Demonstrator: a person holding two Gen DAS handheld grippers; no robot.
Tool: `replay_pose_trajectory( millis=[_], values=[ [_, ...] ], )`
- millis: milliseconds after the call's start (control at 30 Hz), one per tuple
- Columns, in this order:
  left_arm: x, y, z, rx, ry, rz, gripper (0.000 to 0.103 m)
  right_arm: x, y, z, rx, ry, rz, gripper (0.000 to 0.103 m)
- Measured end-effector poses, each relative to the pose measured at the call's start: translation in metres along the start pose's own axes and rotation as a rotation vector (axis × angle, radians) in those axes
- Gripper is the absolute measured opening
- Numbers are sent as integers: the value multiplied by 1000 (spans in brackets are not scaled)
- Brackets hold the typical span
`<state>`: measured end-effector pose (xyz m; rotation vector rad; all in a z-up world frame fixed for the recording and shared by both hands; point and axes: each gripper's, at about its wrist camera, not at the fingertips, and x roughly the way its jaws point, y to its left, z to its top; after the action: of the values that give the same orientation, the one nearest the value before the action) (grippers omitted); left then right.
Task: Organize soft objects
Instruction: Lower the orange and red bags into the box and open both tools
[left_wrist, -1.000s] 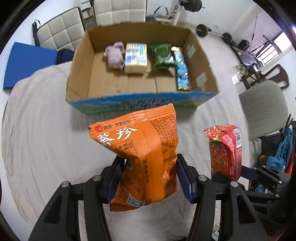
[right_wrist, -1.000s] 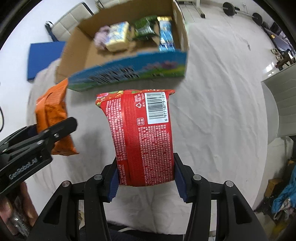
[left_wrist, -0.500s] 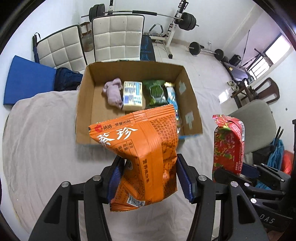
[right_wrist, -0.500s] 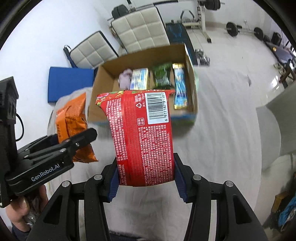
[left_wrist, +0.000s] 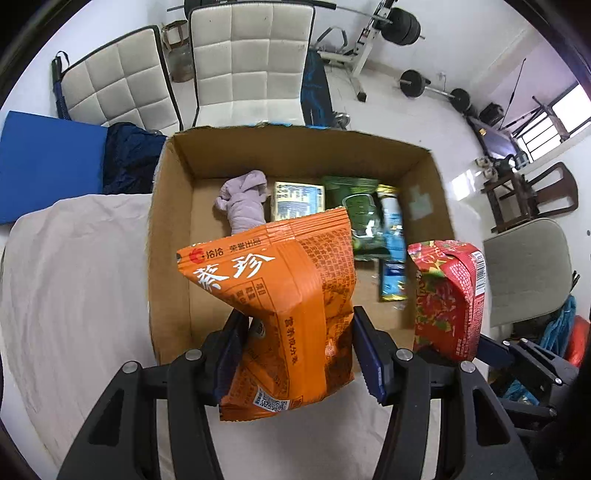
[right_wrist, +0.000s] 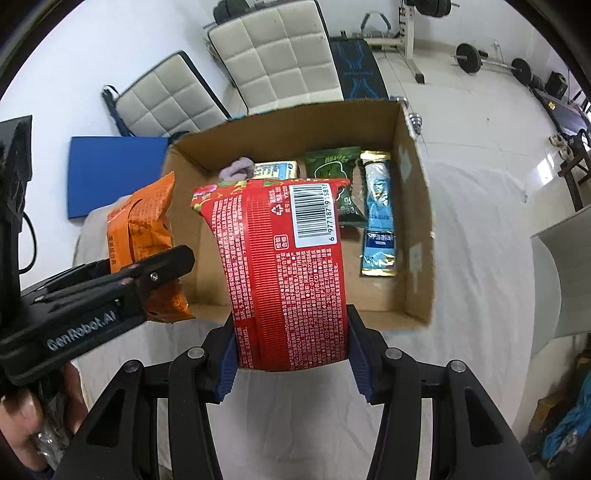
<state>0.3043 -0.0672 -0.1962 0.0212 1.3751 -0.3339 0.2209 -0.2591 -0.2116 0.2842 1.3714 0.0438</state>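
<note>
On the cloth-covered table (left_wrist: 74, 277) the cardboard box (left_wrist: 173, 240) now lies right under you; a second ago it was well ahead. Your left gripper (left_wrist: 299, 354) is clamped on the orange snack bag (left_wrist: 280, 295), your right gripper (right_wrist: 291, 354) on the red snack bag (right_wrist: 284, 277). Both bags hang over the box's near part, so I think you can lower and release them beside the packets in the far row.

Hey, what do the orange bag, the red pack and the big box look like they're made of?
Orange bag: thin plastic film, semi-gloss; it creases sharply where the left gripper pinches it, and has a crimped top seal.
Red pack: likely glossy printed plastic wrap, with a barcode label and a wrinkled sealed end, held by the right gripper.
Box: matte brown corrugated cardboard, with raw cut edges.
</note>
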Motion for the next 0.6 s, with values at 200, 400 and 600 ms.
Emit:
replay_pose_trajectory(
  millis=[200,400,600],
  values=[
    [36,15,15,-20,63,3,53,47,3,21,1,59,-46,54],
    [63,28,22,-37,119,16,53,82,6,27,-4,112,-69,54],
    [90,40,26,-62,187,13,54,108,7,30,-4,160,-81,54]
  ],
)
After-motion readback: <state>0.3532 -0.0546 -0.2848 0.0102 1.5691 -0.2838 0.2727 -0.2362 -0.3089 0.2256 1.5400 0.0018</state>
